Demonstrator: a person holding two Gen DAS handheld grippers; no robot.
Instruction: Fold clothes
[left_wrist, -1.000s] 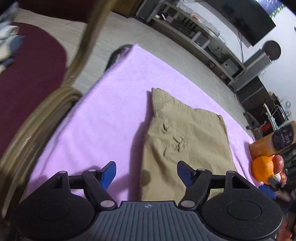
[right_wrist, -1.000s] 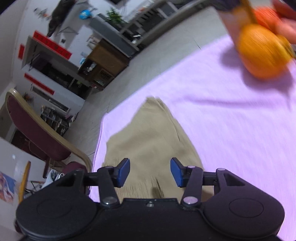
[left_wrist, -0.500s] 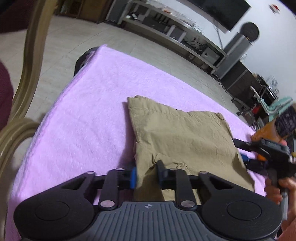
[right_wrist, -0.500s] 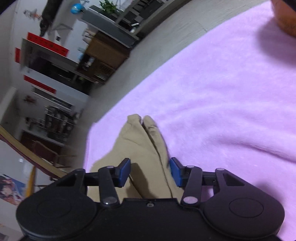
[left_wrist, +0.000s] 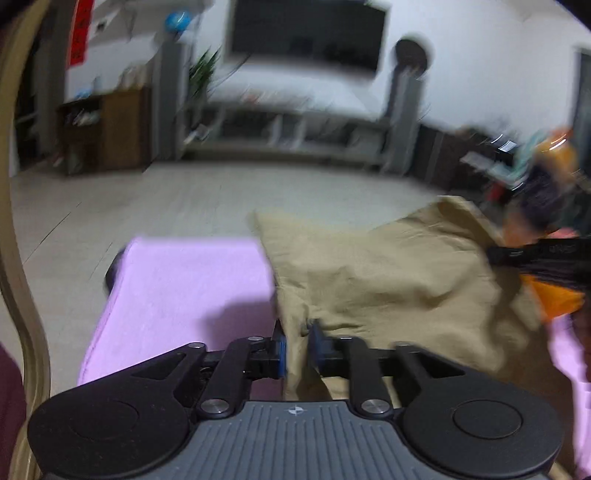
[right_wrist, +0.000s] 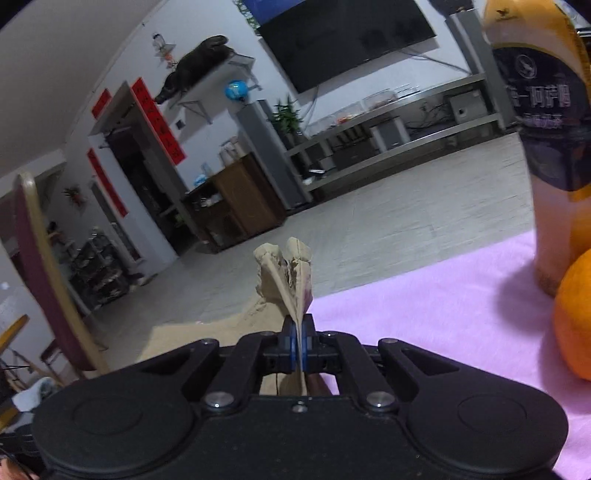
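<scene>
The khaki garment (left_wrist: 388, 273) lies on a purple towel (left_wrist: 184, 288), and its near edge is raised off the towel. My left gripper (left_wrist: 297, 343) holds the garment's near left corner; a bunch of cloth fills the gap between the blue pads, and the jaws are opening slightly. My right gripper (right_wrist: 297, 343) is shut on the other corner, with a pinched fold of khaki garment (right_wrist: 284, 273) standing up above its pads. In the left wrist view the right gripper's fingers (left_wrist: 517, 253) reach into the cloth from the right. That view is blurred.
A tall orange drink bottle (right_wrist: 546, 147) and an orange (right_wrist: 576, 314) stand on the purple towel (right_wrist: 424, 302) to the right. A wooden chair (left_wrist: 22, 258) with a dark red seat stands at the left. Beyond the towel's far edge are the floor and shelves.
Both grippers have closed on the garment's near edge and raised it off the towel. Both views now tilt up toward the room, and the left one has rolled.
</scene>
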